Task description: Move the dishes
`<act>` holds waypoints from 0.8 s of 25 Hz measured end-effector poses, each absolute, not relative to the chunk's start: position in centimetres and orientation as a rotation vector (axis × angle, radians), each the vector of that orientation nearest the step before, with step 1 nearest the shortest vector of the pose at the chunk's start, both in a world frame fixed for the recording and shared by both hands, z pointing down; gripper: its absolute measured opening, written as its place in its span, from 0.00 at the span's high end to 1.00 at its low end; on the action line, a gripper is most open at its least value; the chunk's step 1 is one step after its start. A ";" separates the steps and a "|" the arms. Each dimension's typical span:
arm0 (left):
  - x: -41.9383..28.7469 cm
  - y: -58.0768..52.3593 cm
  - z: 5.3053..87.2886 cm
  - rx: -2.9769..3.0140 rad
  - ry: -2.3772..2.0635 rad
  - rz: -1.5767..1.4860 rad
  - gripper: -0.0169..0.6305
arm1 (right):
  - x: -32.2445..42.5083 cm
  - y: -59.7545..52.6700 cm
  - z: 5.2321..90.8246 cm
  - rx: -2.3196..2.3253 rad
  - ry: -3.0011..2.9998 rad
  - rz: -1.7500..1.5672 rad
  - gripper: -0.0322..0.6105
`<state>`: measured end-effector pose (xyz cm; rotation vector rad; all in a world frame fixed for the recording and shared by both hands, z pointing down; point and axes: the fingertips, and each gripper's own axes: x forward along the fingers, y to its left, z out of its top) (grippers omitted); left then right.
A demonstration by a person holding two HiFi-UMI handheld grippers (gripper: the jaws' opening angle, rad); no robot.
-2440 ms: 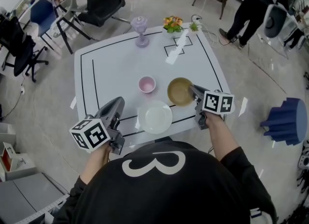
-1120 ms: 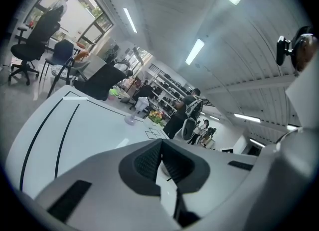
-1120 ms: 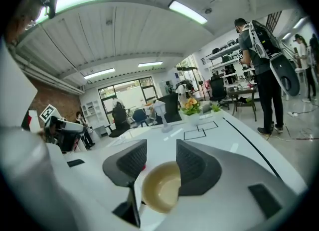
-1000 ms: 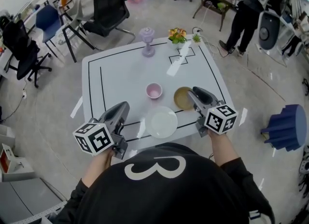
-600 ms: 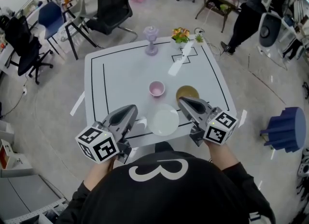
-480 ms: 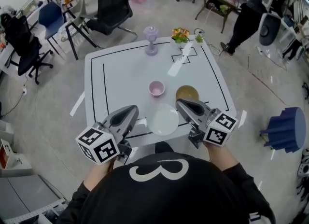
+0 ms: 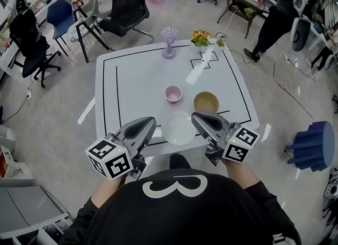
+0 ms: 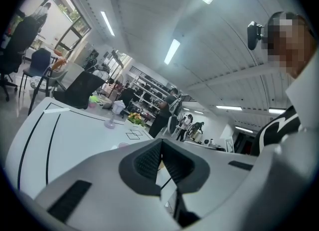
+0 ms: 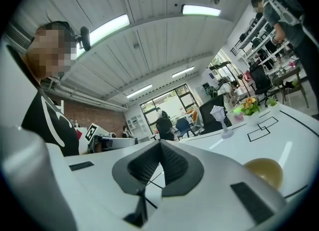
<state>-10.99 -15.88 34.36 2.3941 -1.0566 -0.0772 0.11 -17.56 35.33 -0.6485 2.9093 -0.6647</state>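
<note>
Three dishes sit near the front of the white table (image 7: 132,80): a pink cup (image 7: 173,94), a gold-brown bowl (image 7: 206,102) and a white plate (image 7: 179,128). My left gripper (image 7: 150,122) hovers just left of the plate, and my right gripper (image 7: 195,116) just right of it, in front of the bowl. Both are shut and hold nothing. The left gripper view has the jaws (image 8: 161,141) meeting tip to tip above the table. From the right gripper (image 9: 160,143) the bowl (image 9: 264,171) appears low at the right.
A purple goblet (image 7: 168,42), a flower pot (image 7: 200,38) and a small plant (image 7: 221,41) stand along the table's far edge. Black chairs (image 7: 127,6) stand beyond it, a blue stool (image 7: 312,146) is at the right, and a person (image 7: 274,11) stands at the far right.
Both grippers have drawn in towards each other and now flank the white plate. The right one has come back from over the bowl. The dishes have not moved.
</note>
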 end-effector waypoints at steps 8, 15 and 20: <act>-10.9 -15.6 34.5 2.365 -1.084 -0.068 0.97 | 0.8 -17.4 35.4 -0.649 2.914 -0.665 0.94; -10.3 -15.9 34.6 2.353 -1.100 -0.048 0.97 | 1.7 -17.8 35.6 -0.665 2.924 -0.658 0.94; -10.5 -16.2 34.5 2.349 -1.116 -0.035 0.97 | 1.9 -18.3 35.3 -0.674 2.936 -0.645 0.94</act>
